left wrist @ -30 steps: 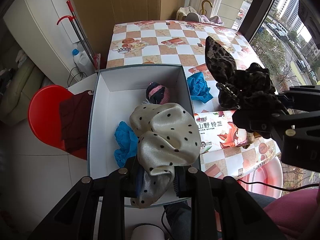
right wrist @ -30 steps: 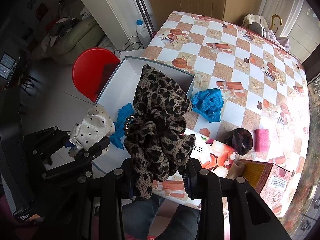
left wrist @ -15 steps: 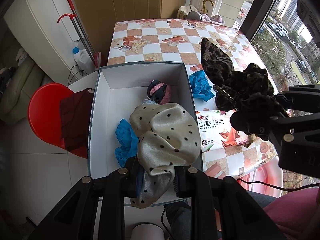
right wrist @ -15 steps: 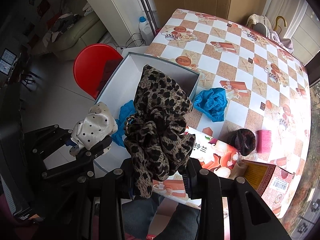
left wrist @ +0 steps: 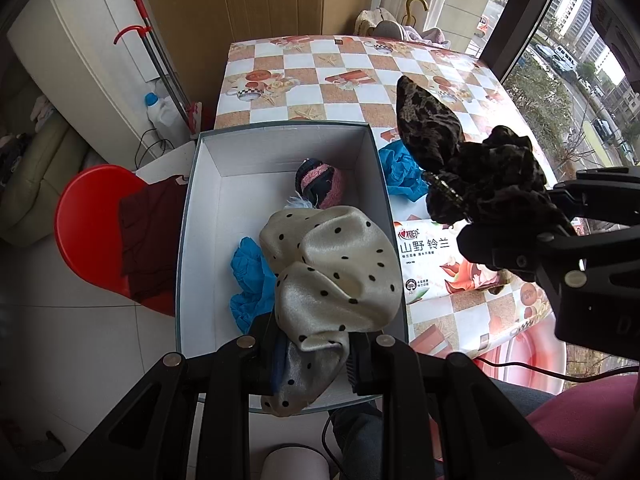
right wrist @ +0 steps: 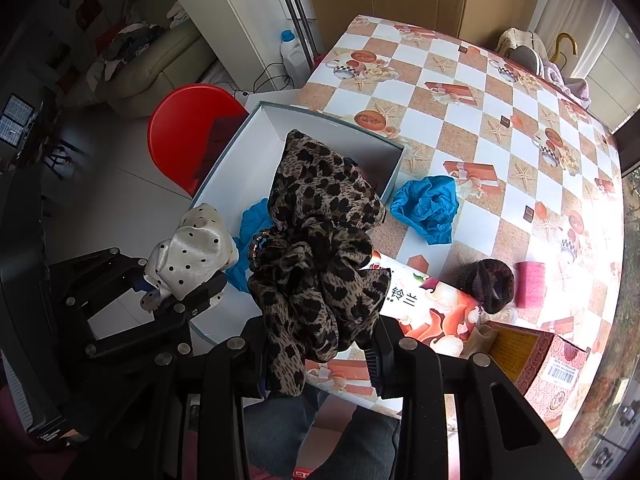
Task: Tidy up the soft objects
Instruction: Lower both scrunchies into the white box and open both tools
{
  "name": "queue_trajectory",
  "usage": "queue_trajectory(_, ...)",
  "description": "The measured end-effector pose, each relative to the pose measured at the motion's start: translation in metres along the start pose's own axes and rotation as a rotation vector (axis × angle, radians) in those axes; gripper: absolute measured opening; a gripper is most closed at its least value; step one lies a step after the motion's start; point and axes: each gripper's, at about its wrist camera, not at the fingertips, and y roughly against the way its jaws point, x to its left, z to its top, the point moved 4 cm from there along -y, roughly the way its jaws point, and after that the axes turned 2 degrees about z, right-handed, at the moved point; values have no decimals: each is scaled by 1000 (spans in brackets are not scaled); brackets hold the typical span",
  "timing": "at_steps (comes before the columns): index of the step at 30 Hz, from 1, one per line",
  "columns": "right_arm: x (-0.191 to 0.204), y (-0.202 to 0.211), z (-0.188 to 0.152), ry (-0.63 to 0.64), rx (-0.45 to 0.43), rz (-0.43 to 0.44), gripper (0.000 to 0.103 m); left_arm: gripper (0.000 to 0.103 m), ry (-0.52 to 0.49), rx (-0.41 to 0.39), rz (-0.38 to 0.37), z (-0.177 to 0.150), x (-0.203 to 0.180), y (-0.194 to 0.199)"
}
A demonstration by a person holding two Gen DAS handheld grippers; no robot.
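Note:
My left gripper (left wrist: 312,354) is shut on a cream polka-dot scrunchie (left wrist: 332,272) and holds it over the near end of an open white box (left wrist: 208,184). In the box lie a blue cloth (left wrist: 250,276) and a pink-and-black scrunchie (left wrist: 322,184). My right gripper (right wrist: 320,354) is shut on a leopard-print scrunchie (right wrist: 316,240), held above the box's right wall; it also shows in the left wrist view (left wrist: 480,184). The polka-dot scrunchie shows at the left of the right wrist view (right wrist: 192,252).
On the checkered table (right wrist: 500,96) lie a second blue cloth (right wrist: 428,208), a tissue pack (right wrist: 428,304), a dark scrunchie (right wrist: 490,284), a pink roll (right wrist: 530,284) and a carton (right wrist: 536,360). A red chair (left wrist: 88,232) with dark cloth stands left of the box.
Both grippers have drawn slightly back and up from the box with their scrunchies still held. The box and its contents have not moved.

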Motion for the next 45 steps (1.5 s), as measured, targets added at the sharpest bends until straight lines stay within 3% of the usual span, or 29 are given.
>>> queue_trajectory(45,13,-21,16,48,43,24,37,26,54,35,30,-4,20,-9)
